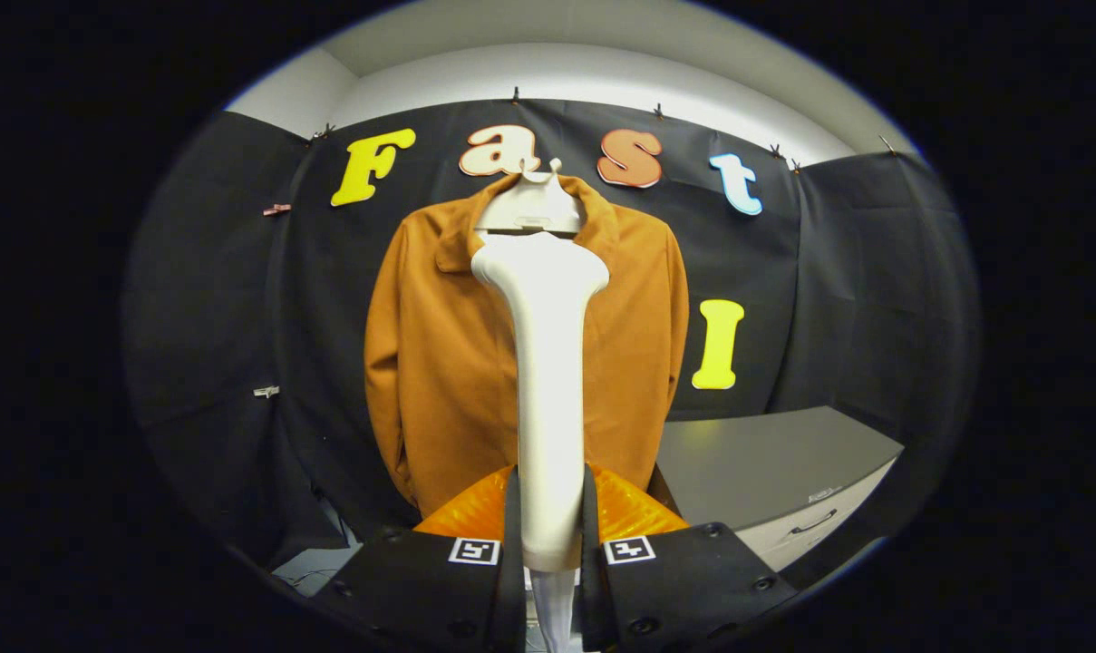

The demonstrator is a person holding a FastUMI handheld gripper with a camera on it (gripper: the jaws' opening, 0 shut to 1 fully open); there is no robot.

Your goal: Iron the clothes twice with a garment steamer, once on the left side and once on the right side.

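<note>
Against the black cloth wall a brown jacket (439,363) is hung; the steamer (548,363) is gripped upright between the closed fingers (548,553), its head held straight before the jacket's middle.

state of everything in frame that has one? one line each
gripper: shut on the steamer handle, both fingers pressing its sides
steamer: held upright, head up at the jacket's collar
jacket: hanging on a hanger, front facing the gripper
hanger: hooked at the wall, carrying the jacket
cabinet: drawer closed
</note>
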